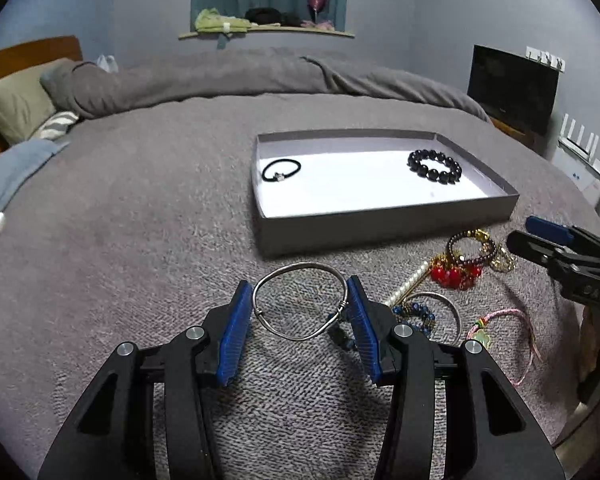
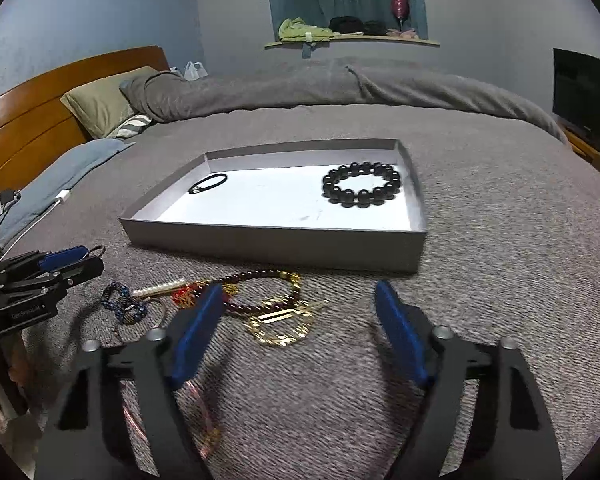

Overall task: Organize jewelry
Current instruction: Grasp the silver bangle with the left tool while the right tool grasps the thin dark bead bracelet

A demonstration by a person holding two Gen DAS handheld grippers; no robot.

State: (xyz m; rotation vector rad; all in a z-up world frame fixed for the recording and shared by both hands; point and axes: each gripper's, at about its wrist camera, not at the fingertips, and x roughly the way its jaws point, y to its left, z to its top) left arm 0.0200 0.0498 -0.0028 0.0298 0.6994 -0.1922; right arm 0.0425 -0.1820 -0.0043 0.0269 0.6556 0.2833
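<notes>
The left gripper (image 1: 300, 300) is clamped across a silver bangle (image 1: 300, 300), its blue pads (image 1: 236, 328) pressing on opposite sides of the ring, which hangs above the bed (image 1: 140, 240) just in front of the tray (image 1: 380, 224). The bangle is a thin wire hoop, slightly bent out of round, with a wrapped joint near the right pad. It looks light and stiff but smooth (a metal ring held only across its width may well slip or swivel), so a steady squeeze at the widest points seems the safest hold.

The right gripper (image 2: 300, 316) stands apart, holding nothing, just above the pile (image 2: 276, 312) of remaining pieces: gold chain, dark red beads, a pearl strand, blue beads. These look limp and tangled, and would probably drag each other along.

In the tray lie a black bead bracelet (image 2: 362, 184) and a hair tie (image 2: 208, 183), well apart.
</notes>
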